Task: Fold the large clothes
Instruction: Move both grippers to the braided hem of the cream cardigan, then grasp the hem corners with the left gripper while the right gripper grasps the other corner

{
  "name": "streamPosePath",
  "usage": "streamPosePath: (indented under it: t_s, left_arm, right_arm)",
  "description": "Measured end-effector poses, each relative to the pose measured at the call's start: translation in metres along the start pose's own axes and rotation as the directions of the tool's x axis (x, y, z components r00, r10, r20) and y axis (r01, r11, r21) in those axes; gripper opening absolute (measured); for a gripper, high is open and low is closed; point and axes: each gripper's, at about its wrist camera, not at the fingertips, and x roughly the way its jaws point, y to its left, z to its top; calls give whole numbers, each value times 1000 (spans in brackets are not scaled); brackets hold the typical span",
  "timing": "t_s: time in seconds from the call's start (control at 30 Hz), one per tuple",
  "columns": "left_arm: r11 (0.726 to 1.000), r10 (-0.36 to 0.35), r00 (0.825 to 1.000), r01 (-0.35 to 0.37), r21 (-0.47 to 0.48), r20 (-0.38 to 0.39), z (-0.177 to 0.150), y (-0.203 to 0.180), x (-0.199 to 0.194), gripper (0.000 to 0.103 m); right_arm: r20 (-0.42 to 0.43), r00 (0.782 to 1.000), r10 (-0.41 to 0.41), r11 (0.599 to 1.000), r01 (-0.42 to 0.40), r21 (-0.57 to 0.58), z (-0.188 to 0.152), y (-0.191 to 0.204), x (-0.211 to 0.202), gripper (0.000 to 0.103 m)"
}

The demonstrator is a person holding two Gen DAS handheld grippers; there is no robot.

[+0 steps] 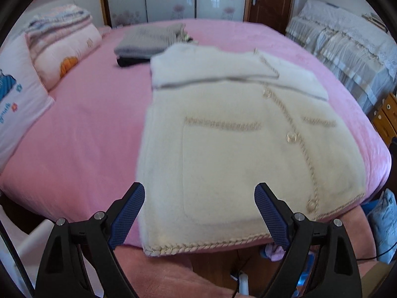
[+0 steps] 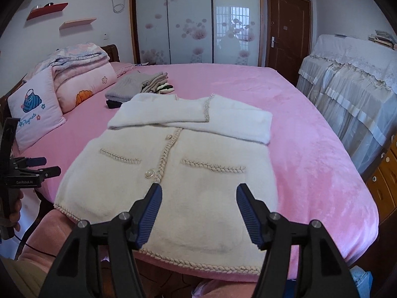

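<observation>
a cream cardigan (image 2: 173, 173) lies flat on the pink bed (image 2: 310, 161), front side up, near the foot edge closest to the cameras. its long axis runs from that near edge toward the wardrobe (image 2: 193, 22) at the far wall: the braided hem (image 2: 198, 258) sits right at the near edge of the mattress and the neckline points away, toward the far side. the button placket (image 2: 165, 154) runs along that same axis down the middle, with a braid-trimmed pocket on either side. both sleeves are folded across the chest, crosswise to the body, the upper one ending in a cuff at the right (image 2: 265, 126).

the left hand-held gripper (image 1: 199, 200) hovers over the hem's left part with its blue pads (image 1: 129, 213) spread wide and nothing between them but air above the fabric; it is released. the right hand-held gripper (image 2: 198, 196) hangs over the lower right part of the cardigan, its jaws also apart and gripping nothing. no pad visibly presses the cloth.

beyond the neckline, a stack of folded clothes (image 2: 131, 88) rests on the bed, apart from the cardigan. pillows and a folded quilt (image 2: 82, 74) lie along the left side.
</observation>
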Motion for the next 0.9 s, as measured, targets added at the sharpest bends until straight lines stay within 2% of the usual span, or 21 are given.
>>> streamPosePath:
  t_s: [0.13,0.4,0.7,0.83,0.9]
  left_arm:
    - [1000,14,993,-16,-20,-117,-14,19,37,89]
    - [994,-21,978,-3,-113,-208,-40,56,76,89]
    - [981,-114,966,74,-177,-233,-63,83,94,89]
    - [979,-128,965,86,-184,-229,-66,86,96,89]
    - [979,-130,965,89,-183,-228,-68,88,97,89]
  right_arm:
    - [-59,998,-23,999,24,25,-13,-13,16,63]
    - [-194,979,-65,997,74,36,-42,-49,44,63]
    - [-321,946,39,968,44,248,-85,-116,72,62]
    - [-350,934,75,949,40,312,-103,-133,83,62]
    - [-357,929,93,945,31,326,-110,-138,89,55]
